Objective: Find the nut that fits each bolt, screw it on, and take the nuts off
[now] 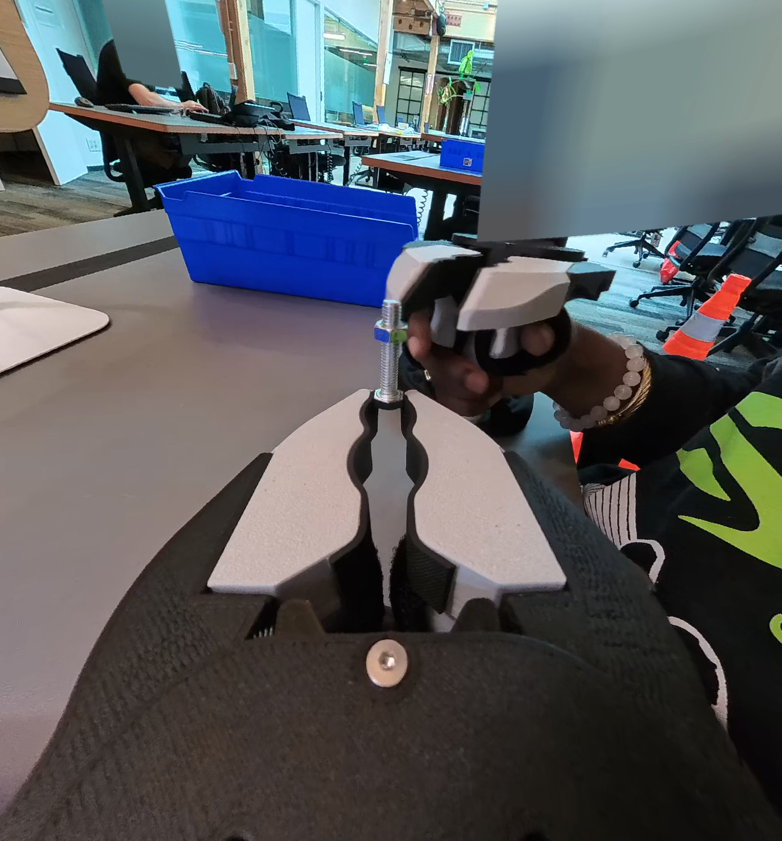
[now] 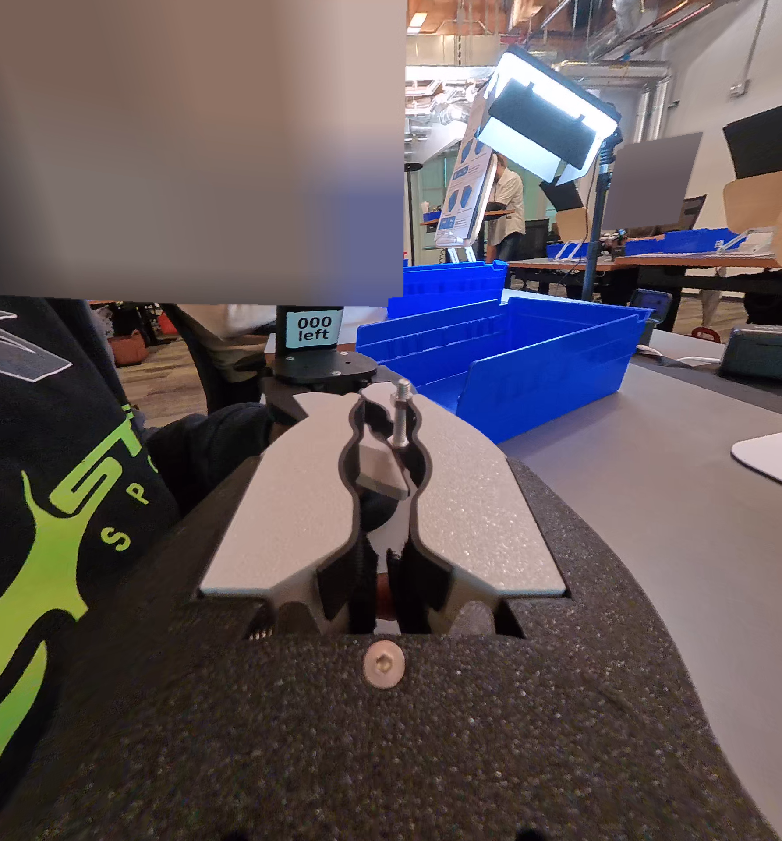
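**Nut partway down an upright bolt**

Left wrist view: the left gripper pinches the head of the bolt, which stands upright at 12 o'clock from the fingertips. A nut with blue marking sits high on the thread. The right gripper meets it from 3 o'clock.

Right wrist view: the right gripper's fingers close around the bolt; whether they grip the nut I cannot tell. A blue bin lies at 2 o'clock.

Judged step: turning the nut. Next calls for re-gripping and twisting while the bolt is held steady.

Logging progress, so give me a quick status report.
Left tongs shut on bolt head, bolt upright. Right tongs at nut mid-thread, grip unclear. Blue bin behind, clear.
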A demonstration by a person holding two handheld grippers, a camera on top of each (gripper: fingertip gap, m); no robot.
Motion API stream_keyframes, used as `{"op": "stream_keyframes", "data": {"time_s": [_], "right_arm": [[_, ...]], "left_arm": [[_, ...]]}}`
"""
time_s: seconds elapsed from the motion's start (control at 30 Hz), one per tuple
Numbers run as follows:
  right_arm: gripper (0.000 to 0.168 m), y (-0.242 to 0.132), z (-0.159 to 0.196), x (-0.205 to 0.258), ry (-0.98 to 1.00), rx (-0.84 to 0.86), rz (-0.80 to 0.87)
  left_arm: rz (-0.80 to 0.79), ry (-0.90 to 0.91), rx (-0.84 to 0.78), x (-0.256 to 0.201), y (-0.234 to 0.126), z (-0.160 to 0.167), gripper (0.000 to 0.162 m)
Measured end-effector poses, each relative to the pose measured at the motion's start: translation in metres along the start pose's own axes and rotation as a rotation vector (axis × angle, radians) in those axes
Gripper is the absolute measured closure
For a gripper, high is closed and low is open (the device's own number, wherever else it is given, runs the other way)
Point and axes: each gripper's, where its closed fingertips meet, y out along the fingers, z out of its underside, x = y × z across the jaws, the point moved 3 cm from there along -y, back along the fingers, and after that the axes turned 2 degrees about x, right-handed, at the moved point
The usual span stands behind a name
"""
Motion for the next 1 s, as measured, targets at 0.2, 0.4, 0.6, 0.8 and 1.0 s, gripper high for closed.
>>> {"op": "stream_keyframes", "data": {"time_s": [0.2, 0.4, 0.6, 0.8, 1.0], "right_arm": [[0.139, 0.018, 0.004, 0.0, 0.006, 0.019, -0.026], [0.139, 0.021, 0.005, 0.002, 0.006, 0.019, -0.043], [0.147, 0.007, 0.003, -0.001, 0.005, 0.012, -0.005], [0.141, 0.011, 0.002, -0.005, 0.023, -0.007, 0.003], [0.139, 0.018, 0.004, 0.001, 0.008, 0.019, -0.031]], "left_arm": [[0.008, 0.008, 0.005, -0.002, 0.0, 0.0, 0.152], [0.008, 0.009, 0.008, -0.002, 0.001, 0.001, 0.152], [0.0, 0.004, 0.001, -0.001, 0.0, 0.0, 0.152], [0.003, 0.005, 0.006, -0.001, 0.0, 0.001, 0.152], [0.001, 0.003, 0.004, -0.001, 0.0, 0.0, 0.152]]}}
